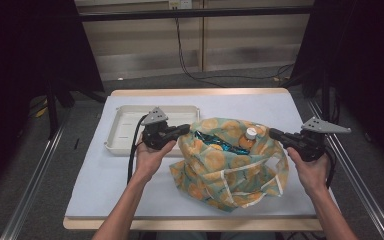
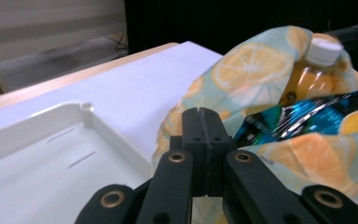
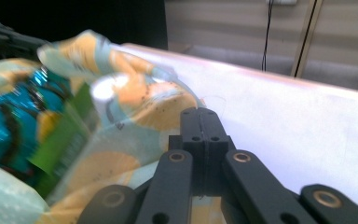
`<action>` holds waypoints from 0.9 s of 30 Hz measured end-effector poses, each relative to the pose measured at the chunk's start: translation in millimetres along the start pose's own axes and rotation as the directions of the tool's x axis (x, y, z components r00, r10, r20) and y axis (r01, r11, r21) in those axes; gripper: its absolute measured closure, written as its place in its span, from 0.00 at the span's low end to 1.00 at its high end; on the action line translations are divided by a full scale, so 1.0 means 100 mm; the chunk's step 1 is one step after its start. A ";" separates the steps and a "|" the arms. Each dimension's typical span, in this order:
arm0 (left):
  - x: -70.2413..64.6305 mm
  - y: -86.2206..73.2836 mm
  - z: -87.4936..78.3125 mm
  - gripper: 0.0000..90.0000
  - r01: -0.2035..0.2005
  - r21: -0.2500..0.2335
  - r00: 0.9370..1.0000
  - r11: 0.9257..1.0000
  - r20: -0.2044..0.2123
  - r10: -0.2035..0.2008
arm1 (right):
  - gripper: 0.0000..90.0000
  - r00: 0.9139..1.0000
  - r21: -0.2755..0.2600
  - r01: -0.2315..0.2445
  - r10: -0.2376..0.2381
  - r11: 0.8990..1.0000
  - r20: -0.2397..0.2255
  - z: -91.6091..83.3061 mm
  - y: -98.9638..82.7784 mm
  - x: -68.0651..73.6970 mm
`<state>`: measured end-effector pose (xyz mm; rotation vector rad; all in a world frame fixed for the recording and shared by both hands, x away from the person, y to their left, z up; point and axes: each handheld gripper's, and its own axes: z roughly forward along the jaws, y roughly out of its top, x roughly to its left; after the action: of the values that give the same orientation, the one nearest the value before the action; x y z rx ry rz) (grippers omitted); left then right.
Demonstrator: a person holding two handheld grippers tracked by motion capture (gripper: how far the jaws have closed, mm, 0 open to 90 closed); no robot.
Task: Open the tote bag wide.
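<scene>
High view: bag [image 1: 230,167] with orange-slice print sits mid-tabletop [image 1: 95,185], bottle [image 1: 247,138] inside. Left gripper [image 1: 184,130] and right gripper [image 1: 272,133] at opposite rim edges, jaws pressed together; cloth pinch unclear. Tray [image 1: 122,132] behind left.

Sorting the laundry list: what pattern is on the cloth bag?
Orange slices on pale blue-green bag, best in high view.

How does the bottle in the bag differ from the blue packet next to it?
The bottle is rigid, with a white cap and orange contents, and stands nearly upright; the blue packet is a crinkled, shiny foil wrapper lying slanted across the opening. The bottle sits toward the right gripper; the packet lies toward the left gripper. Both poke out of the top of the orange-print bag, side by side.
</scene>
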<state>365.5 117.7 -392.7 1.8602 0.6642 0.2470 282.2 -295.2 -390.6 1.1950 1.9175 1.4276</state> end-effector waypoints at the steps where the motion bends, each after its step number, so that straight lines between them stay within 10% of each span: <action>1: 0.02 -0.03 0.00 1.00 0.006 0.014 1.000 1.000 0.001 -0.006 | 1.00 1.000 0.020 -0.001 0.001 1.000 0.011 0.02 -0.03 -0.01; 15: -0.05 -0.51 -0.14 1.00 -0.021 0.145 0.996 0.989 0.091 0.007 | 1.00 0.999 0.131 0.052 -0.049 0.990 -0.021 0.07 -0.34 0.02; 27: -0.14 -0.80 -0.06 1.00 -0.068 0.267 0.992 0.961 0.125 0.035 | 1.00 1.000 0.250 0.020 -0.019 0.968 -0.007 0.20 -0.61 -0.09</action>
<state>324.9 134.4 -461.3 2.1380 0.5900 0.0797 279.8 -297.7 -455.1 1.2798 2.1561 1.2046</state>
